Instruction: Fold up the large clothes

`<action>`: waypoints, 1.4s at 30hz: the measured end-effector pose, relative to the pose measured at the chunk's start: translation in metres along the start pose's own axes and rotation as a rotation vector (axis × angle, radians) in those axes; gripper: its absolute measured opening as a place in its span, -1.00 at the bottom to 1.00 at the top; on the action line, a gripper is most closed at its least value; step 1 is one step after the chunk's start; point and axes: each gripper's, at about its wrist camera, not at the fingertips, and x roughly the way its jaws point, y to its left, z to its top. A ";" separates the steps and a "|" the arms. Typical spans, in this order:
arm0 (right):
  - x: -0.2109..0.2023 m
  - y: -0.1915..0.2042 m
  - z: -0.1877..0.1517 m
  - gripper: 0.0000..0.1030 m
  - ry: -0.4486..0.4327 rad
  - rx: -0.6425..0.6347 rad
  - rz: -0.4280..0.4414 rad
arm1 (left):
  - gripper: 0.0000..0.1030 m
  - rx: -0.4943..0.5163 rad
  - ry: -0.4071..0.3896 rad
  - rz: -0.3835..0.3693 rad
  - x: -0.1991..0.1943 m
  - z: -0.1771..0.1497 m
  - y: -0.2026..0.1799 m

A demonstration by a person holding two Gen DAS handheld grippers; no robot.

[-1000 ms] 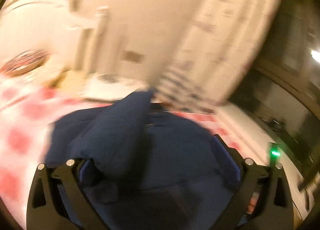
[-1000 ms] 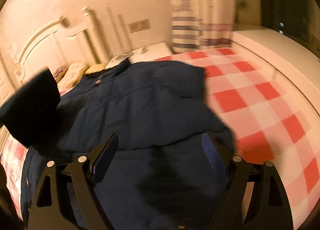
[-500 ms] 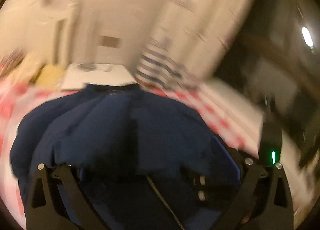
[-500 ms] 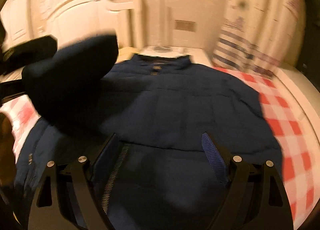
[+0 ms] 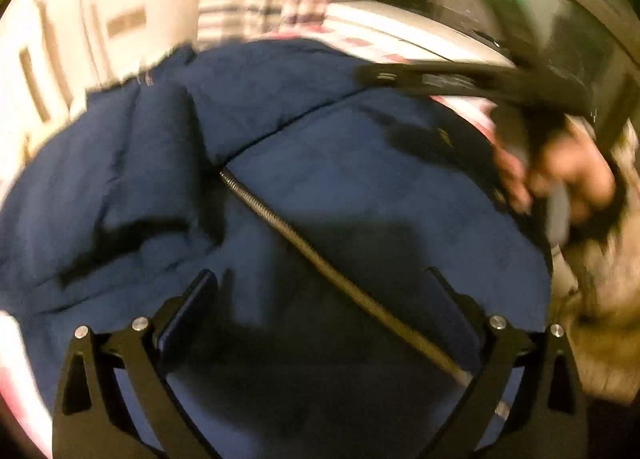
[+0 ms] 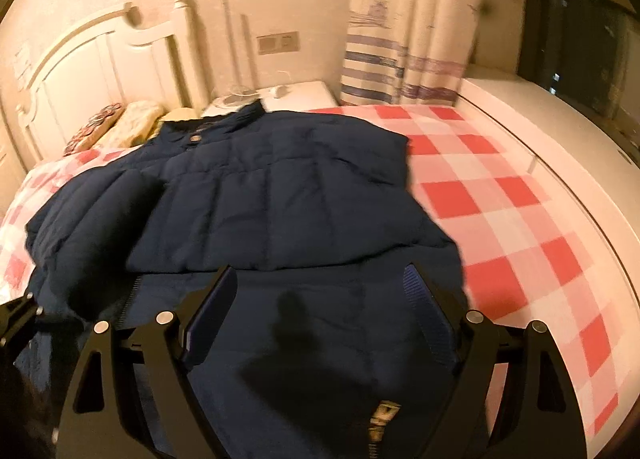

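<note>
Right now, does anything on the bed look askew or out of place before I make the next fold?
Mostly tidy. The navy jacket lies on the checked bedspread, but its left sleeve sits bunched rather than flat, and the open zipper runs diagonally across the lower panel. Both grippers hover open above it.

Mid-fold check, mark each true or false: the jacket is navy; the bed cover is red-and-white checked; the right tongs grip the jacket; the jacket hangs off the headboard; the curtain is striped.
1. The jacket is navy. True.
2. The bed cover is red-and-white checked. True.
3. The right tongs grip the jacket. False: they stand open above it.
4. The jacket hangs off the headboard. False: it lies flat on the bed.
5. The curtain is striped. True.
</note>
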 end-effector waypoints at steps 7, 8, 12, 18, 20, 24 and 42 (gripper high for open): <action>-0.013 0.097 -0.005 0.58 -0.070 -0.312 0.129 | 0.92 -0.569 -0.208 0.312 -0.071 -0.064 0.115; -0.013 0.113 -0.005 0.58 -0.074 -0.348 0.149 | 0.86 -0.658 -0.191 0.356 -0.070 -0.072 0.130; -0.011 0.185 -0.009 0.57 -0.087 -0.534 0.211 | 0.73 -0.772 -0.123 0.497 -0.061 -0.087 0.160; 0.019 0.256 -0.025 0.54 -0.133 -0.869 -0.034 | 0.69 -0.751 -0.070 0.570 -0.038 -0.092 0.162; 0.027 0.266 -0.029 0.54 -0.160 -0.936 -0.082 | 0.71 -0.735 -0.055 0.594 -0.034 -0.089 0.165; 0.030 0.270 -0.025 -0.40 -0.137 -0.954 -0.012 | 0.72 -0.735 -0.055 0.593 -0.030 -0.084 0.164; 0.076 -0.034 0.030 0.04 0.078 0.395 0.404 | 0.83 -0.733 -0.041 0.606 -0.028 -0.086 0.163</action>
